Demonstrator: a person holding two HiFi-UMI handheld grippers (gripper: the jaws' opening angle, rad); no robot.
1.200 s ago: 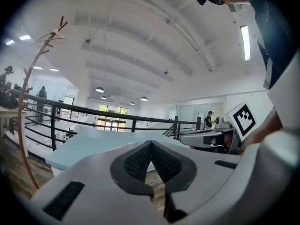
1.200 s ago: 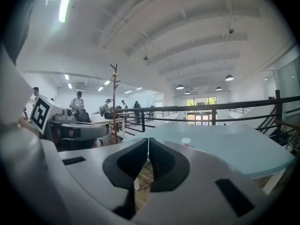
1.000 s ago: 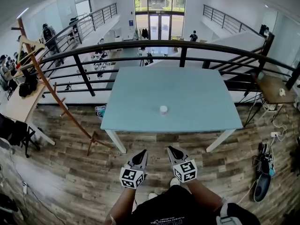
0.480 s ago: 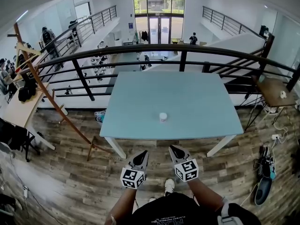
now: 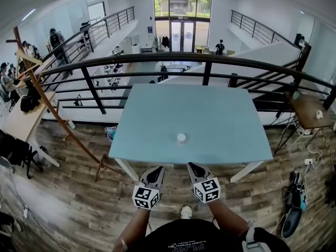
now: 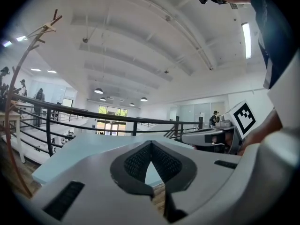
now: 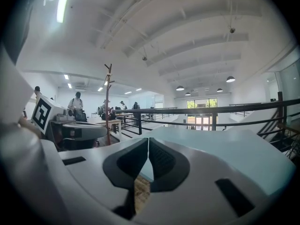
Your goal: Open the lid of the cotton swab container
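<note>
The cotton swab container, a small white cylinder, possibly capped (too small to confirm), stands upright on the smooth, pale-blue rectangular tabletop, toward its front edge. The left gripper and right gripper hang side by side short of that edge, over the wood-plank floor. The ribbed black fingers of both are closed together, gripping nothing.

Pale blue table, white cotton swab container — brown wood-grain floor, black railing.
</note>
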